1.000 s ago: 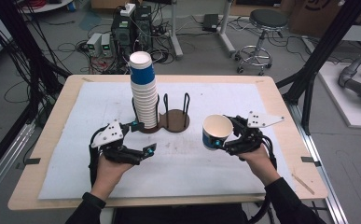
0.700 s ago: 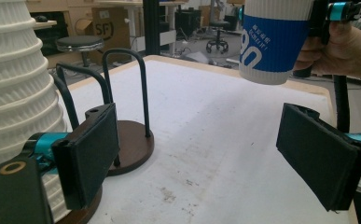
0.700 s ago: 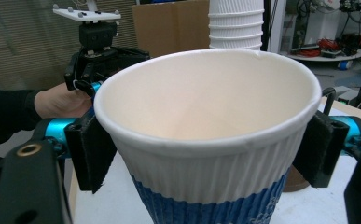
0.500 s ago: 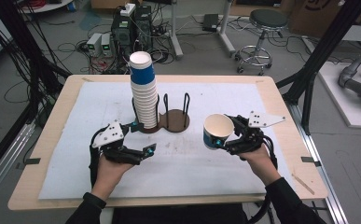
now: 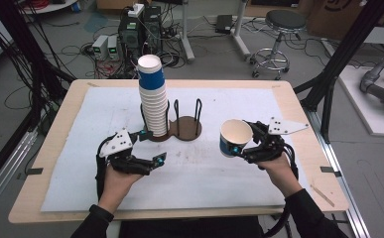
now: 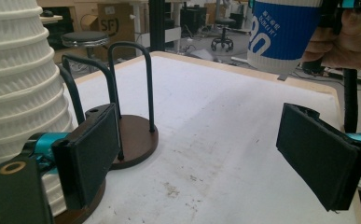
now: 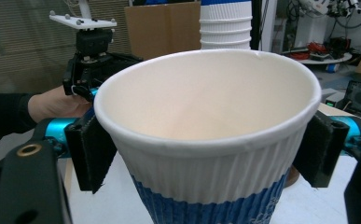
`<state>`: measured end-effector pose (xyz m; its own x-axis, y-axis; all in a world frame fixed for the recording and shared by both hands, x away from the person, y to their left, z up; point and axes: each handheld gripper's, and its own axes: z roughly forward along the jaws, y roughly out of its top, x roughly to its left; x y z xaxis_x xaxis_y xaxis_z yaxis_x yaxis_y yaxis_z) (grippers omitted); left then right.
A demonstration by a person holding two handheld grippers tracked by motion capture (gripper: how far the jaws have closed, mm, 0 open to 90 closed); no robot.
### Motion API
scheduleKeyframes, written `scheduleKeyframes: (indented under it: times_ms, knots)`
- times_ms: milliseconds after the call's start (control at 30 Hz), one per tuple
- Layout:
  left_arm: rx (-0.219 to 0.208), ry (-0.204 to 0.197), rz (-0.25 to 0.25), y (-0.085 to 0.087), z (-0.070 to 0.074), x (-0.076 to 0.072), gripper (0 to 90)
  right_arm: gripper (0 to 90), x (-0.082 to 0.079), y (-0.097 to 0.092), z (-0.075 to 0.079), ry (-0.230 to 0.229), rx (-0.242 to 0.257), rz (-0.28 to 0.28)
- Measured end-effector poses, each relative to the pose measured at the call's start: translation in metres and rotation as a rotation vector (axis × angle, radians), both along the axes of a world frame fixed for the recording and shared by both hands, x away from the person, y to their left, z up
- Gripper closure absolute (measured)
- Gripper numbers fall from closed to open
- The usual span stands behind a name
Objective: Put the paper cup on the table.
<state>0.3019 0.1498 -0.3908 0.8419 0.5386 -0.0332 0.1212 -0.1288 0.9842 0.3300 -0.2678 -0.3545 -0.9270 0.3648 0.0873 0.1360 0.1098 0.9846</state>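
Blue-and-white paper cup (image 5: 235, 138) is up off the table, pinched in the right gripper (image 5: 246, 144) toward the right edge, mouth tilted a bit toward the person. You can see from the right gripper view that both black pads (image 7: 90, 151) are pressed on the ribbed wall of the cup, one each side, just under the rim. So that claw is clamped on the cup, no doubt there.

Left gripper (image 5: 152, 161) sits low over the white mat (image 5: 204, 168), nearer the front edge, left of the middle. Its jaws are spread wide with nothing between them, just bare mat showing in the gap.

Just beyond the left gripper there's a tall stack of cups (image 5: 153, 96) standing in a brown wooden holder (image 5: 182, 128) with black wire loops, roughly mid-table. The holder's other round base, right of the stack, has no cups on it. Held cup is well apart from the stack, off to its right.
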Motion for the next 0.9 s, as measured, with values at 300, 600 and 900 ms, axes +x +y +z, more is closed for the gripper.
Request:
scheduleKeyframes:
  times_ms: [300, 600, 900]
  knots:
    - [0.003, 0.009, 0.012, 0.002, -0.002, 0.002, 13.4, 19.7, 0.001, -0.003, 0.001, -0.001, -0.013, -0.035]
    - [0.010, 0.015, 0.012, 0.001, -0.003, 0.003, 13.4, 19.7, 0.003, -0.012, 0.002, 0.001, -0.010, -0.086]
    - [0.003, 0.026, 0.034, 0.006, -0.005, 0.001, 13.3, 19.7, 0.013, -0.019, 0.001, -0.002, -0.017, -0.155]
